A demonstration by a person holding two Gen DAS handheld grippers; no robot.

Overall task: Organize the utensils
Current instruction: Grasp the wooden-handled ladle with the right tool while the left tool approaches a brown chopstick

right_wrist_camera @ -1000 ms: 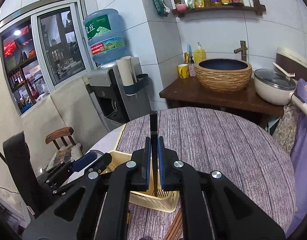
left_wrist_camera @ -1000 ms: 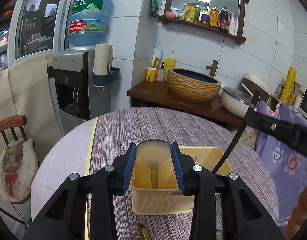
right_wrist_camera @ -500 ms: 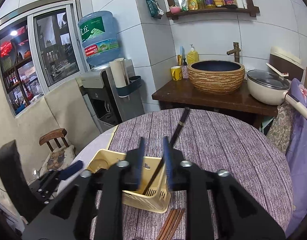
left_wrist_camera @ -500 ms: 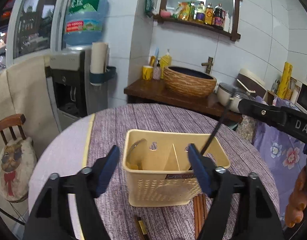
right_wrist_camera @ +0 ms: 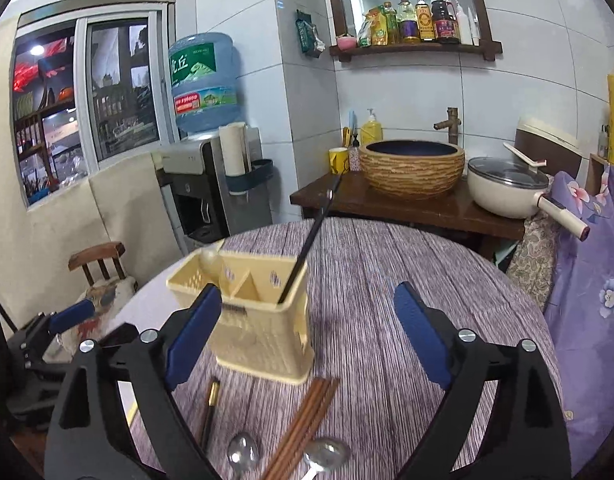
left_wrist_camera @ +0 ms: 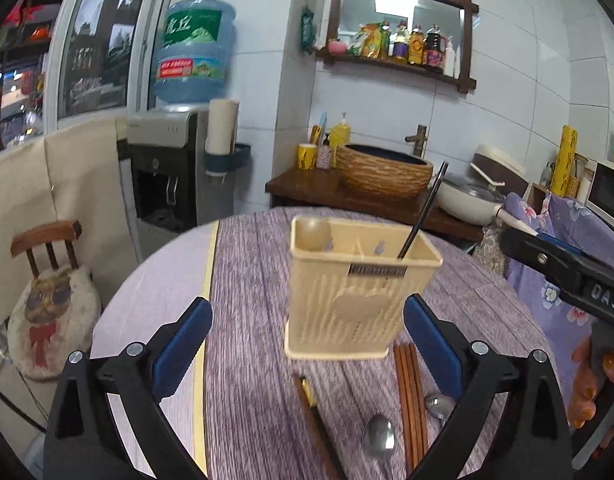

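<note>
Progress so far: your yellow holder (left_wrist_camera: 359, 296) stands upright on the worktop (left_wrist_camera: 259, 280) with a pale spoon (left_wrist_camera: 313, 234) in its left compartment and one black chopstick (left_wrist_camera: 423, 210) leaning out of its right compartment. Left to sort, lying on the worktop just in front of the holder, are a bundle of brown chopsticks (left_wrist_camera: 409, 396), a dark gold-banded chopstick (left_wrist_camera: 313, 408) and two metal spoons (right_wrist_camera: 243, 450), so you look less than halfway through. A second ago your left claw (left_wrist_camera: 307, 340) was closed narrowly on the pale spoon over the holder and your right claw (right_wrist_camera: 307, 332) pinched the black chopstick; both jaws have just been opening and now stand wide with nothing between them, and both views sit farther back from the holder.
</note>
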